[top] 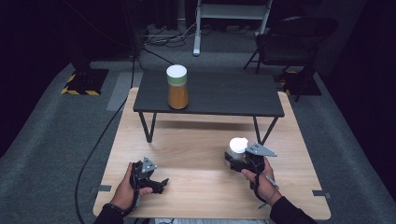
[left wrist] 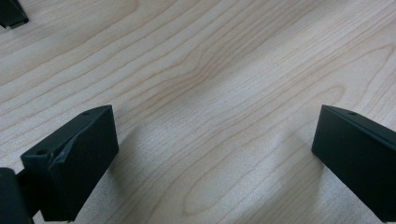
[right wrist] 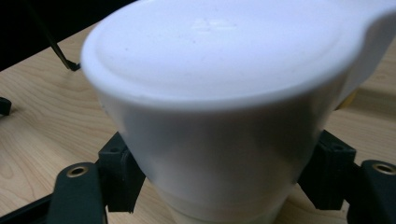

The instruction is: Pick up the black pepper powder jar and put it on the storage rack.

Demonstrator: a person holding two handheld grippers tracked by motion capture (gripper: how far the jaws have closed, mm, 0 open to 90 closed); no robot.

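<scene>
A light wooden table point(top: 196, 154) stands on grey carpet in a dark room, with a low black shelf point(top: 224, 95) along its far edge carrying an orange-filled jar point(top: 177, 87). Near the table's right front, the right gripper point(top: 239, 157) has its jaws clamped on a white-lidded container point(right wrist: 219, 107). The left gripper point(top: 156, 183), near the left front corner, is spread wide over bare wood, holding nothing.

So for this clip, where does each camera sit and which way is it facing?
High view: above the person's side, looking forward and down on the wooden table; forearms and both hand-held grippers show.
Left gripper view: rides the left hand-held gripper, facing bare tabletop between open jaws.
Right gripper view: rides the right hand-held gripper, facing the white-lidded container it clamps.
High and right gripper views share that container.
</scene>
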